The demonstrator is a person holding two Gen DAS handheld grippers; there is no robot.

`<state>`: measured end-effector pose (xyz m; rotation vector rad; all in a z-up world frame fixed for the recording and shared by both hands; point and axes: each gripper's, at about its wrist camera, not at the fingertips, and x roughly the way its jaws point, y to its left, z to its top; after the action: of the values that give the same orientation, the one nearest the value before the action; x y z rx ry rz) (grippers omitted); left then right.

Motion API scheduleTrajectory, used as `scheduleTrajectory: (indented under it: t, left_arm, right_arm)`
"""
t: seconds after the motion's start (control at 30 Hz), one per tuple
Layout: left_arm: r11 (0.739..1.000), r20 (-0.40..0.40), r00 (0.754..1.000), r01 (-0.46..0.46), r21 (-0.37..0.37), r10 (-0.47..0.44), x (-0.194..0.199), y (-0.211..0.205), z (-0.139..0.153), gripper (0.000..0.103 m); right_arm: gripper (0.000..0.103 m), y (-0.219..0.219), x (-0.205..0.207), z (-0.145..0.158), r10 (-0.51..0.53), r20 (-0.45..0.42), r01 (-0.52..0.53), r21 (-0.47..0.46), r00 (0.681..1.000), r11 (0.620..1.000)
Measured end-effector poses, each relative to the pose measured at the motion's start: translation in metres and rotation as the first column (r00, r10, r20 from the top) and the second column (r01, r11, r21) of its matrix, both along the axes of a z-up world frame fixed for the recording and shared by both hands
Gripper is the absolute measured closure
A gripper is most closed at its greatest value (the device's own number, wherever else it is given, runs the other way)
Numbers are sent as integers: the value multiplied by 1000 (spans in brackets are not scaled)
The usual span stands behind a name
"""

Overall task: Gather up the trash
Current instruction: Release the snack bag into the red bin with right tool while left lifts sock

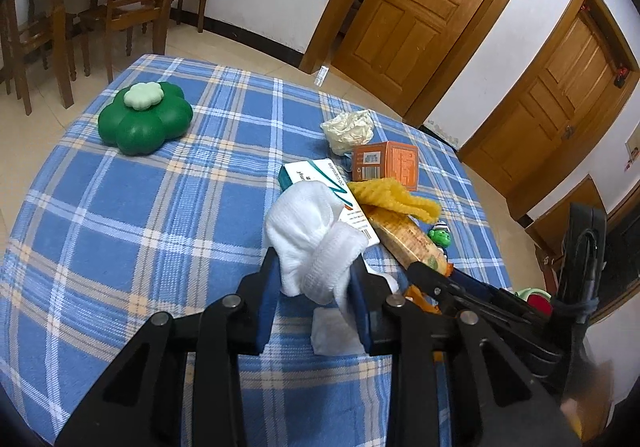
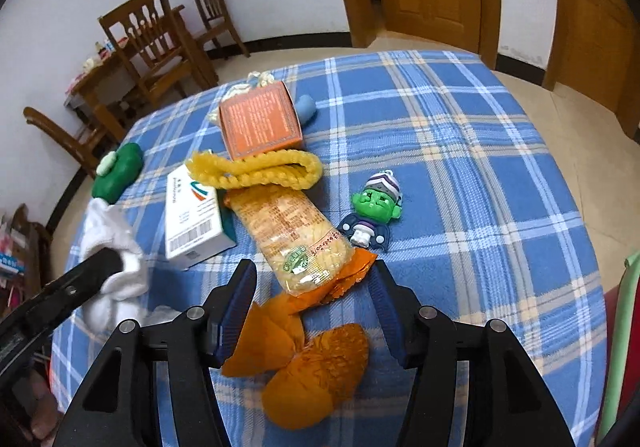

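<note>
My left gripper is shut on a crumpled white tissue and holds it just above the blue plaid tablecloth; the tissue also shows in the right wrist view. My right gripper is open, its fingers either side of the orange end of a yellow snack wrapper. Beyond lie a yellow twisted strip, a white and teal box, an orange box and a cream crumpled paper ball.
A green flower-shaped container sits at the far left of the table. A green-faced toy figure lies right of the wrapper. A flat white tissue piece lies under my left gripper. Wooden chairs and doors stand beyond the table.
</note>
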<state>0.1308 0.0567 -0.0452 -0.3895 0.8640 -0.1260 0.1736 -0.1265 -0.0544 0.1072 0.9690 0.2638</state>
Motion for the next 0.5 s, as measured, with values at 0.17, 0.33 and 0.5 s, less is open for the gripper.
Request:
scheduleTrajectory:
  t: [0.17, 0.33, 0.5]
  left_arm:
    - [1000, 2, 1000, -7, -3, 7, -3, 3, 2, 70]
    - [1000, 14, 1000, 0, -4, 0, -6, 2, 6, 70]
    - [1000, 31, 999, 12, -4, -12, -10, -3, 12, 70]
  right_arm:
    - [62, -2, -8, 4, 9, 30, -9, -4, 1000, 1000]
    - [63, -9, -22, 17, 6, 63, -8, 22, 998, 1000]
    - [63, -24, -42, 34, -8, 97, 2, 56, 995, 998]
